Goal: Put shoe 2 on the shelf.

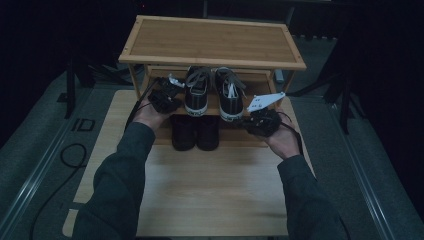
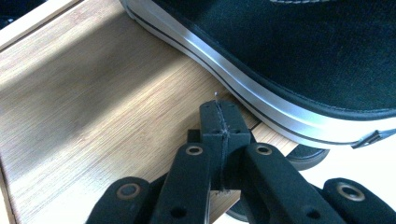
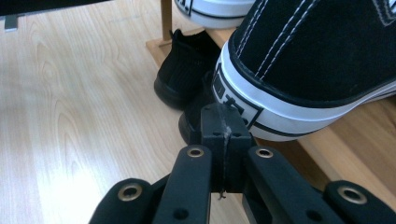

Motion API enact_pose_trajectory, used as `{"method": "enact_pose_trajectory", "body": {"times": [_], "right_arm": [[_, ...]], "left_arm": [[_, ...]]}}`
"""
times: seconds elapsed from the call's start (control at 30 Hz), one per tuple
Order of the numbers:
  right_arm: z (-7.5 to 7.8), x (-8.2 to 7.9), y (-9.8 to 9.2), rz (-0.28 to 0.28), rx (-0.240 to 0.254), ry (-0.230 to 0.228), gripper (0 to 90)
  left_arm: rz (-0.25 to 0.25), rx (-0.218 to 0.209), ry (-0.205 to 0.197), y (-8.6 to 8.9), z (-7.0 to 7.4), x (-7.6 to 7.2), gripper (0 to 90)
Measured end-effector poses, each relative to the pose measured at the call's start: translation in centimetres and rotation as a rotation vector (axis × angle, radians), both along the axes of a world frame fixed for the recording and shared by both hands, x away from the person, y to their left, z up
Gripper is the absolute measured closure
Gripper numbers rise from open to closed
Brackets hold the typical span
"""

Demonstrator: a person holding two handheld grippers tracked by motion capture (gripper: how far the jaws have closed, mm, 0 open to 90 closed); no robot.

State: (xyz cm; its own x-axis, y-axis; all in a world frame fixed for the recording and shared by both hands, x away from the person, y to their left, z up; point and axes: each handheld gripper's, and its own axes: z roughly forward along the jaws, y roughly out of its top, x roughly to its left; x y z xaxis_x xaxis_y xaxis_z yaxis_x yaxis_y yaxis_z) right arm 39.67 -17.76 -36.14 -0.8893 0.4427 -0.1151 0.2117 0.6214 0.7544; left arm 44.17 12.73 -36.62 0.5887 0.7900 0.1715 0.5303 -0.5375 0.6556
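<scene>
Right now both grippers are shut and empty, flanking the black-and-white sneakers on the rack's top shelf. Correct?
Not quite. The sneakers stand on the rack's middle shelf, under the bare top board, as the high view shows. The rest holds: the left gripper and the right gripper are both shut with nothing between the fingers, one on each side of the pair.

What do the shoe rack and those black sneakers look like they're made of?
Shoe rack: likely bamboo or light wood, with fine straight grain and a satin sheen. Black sneakers: seemingly canvas uppers, matte woven look with white stitching, and smooth white rubber sole edges.
</scene>
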Motion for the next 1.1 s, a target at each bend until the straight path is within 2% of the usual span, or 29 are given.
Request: {"method": "enact_pose_trajectory", "body": {"times": [0.27, 0.33, 0.4, 0.63, 1.1], "right_arm": [[0.0, 0.1, 0.9, 0.006, -0.006, -0.004, 90.0], [-0.3, 0.3, 1.1, -0.023, -0.03, -0.025, 90.0], [-0.6, 0.5, 1.1, -0.015, -0.016, -0.002, 90.0], [-0.5, 0.7, 2.0, -0.01, -0.018, -0.014, 90.0], [-0.6, 1.2, 2.3, -0.008, -0.018, -0.011, 90.0]], "left_arm": [[0.0, -0.002, 0.0, 0.0, 0.0, 0.0, 90.0], [-0.001, -0.002, 0.001, 0.0, 0.0, 0.0, 90.0], [-0.002, -0.004, 0.0, 0.0, 0.0, 0.0, 90.0], [-0.001, -0.001, -0.003, 0.0, 0.0, 0.0, 90.0], [-0.003, 0.0, -0.003, 0.0, 0.0, 0.0, 90.0]]}}
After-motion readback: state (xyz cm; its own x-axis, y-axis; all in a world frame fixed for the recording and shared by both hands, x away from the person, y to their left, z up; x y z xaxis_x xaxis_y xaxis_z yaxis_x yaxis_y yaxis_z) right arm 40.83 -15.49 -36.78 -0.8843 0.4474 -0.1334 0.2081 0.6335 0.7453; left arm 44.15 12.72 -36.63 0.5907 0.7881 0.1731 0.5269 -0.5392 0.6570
